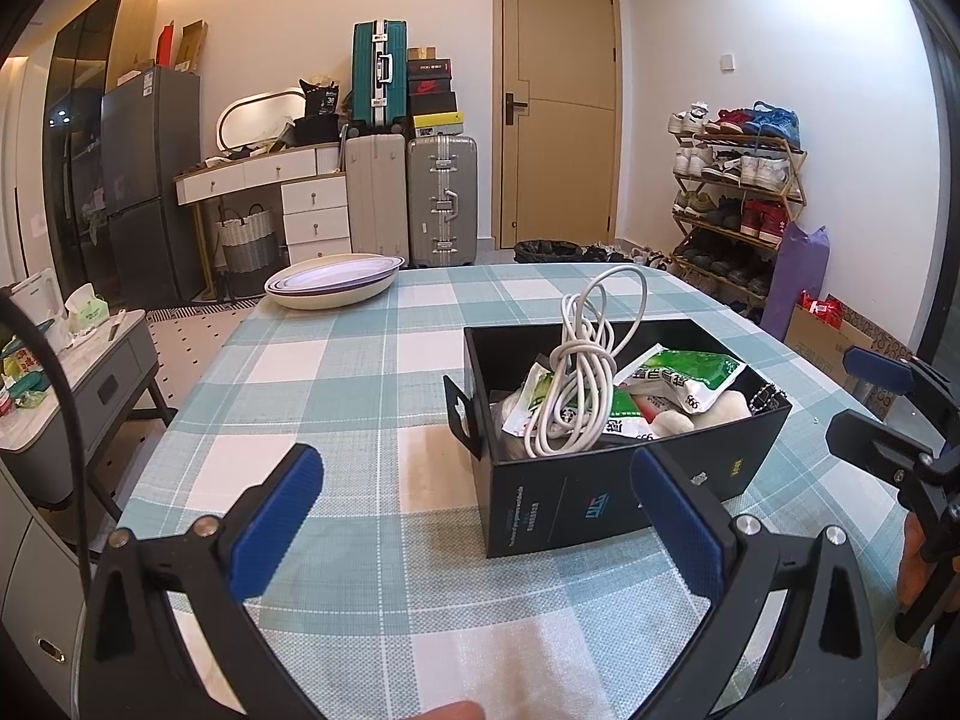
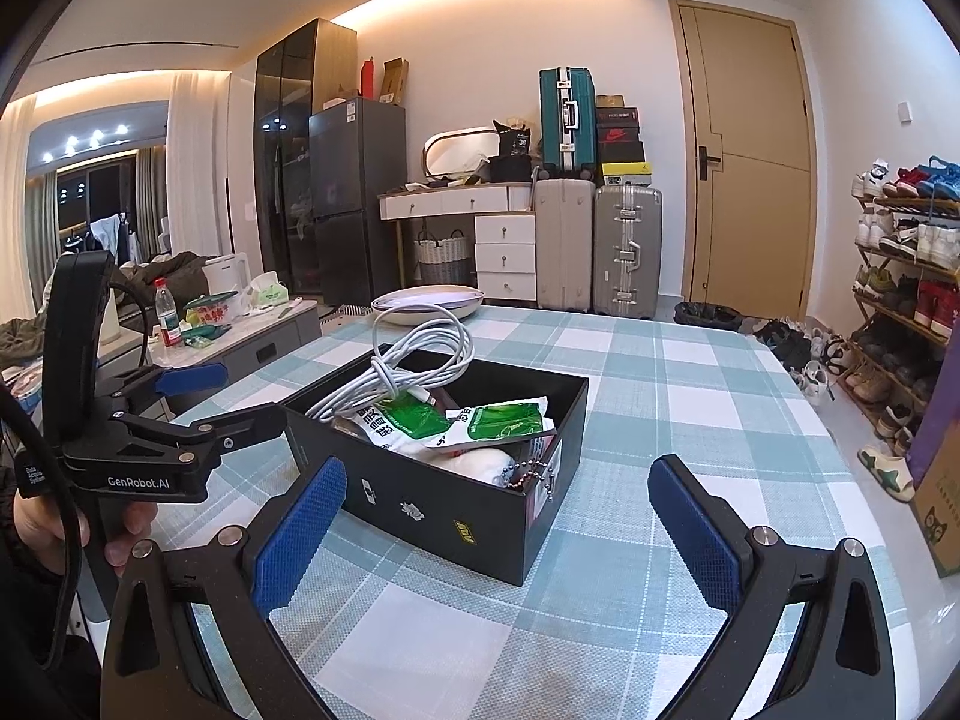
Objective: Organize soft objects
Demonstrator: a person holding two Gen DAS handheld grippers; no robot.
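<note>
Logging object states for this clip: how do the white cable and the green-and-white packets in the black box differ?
The white cable is coiled, its loop standing above the black box rim; the green-and-white packets lie flat and tilted, lower inside. The cable is plain white; the packets carry green print and text. Both sit in the box, untouched by either hand-held gripper.

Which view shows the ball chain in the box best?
The right wrist view: the ball chain hangs over the black box's near corner, beads distinct. In the left wrist view it is small, at the far right rim.
</note>
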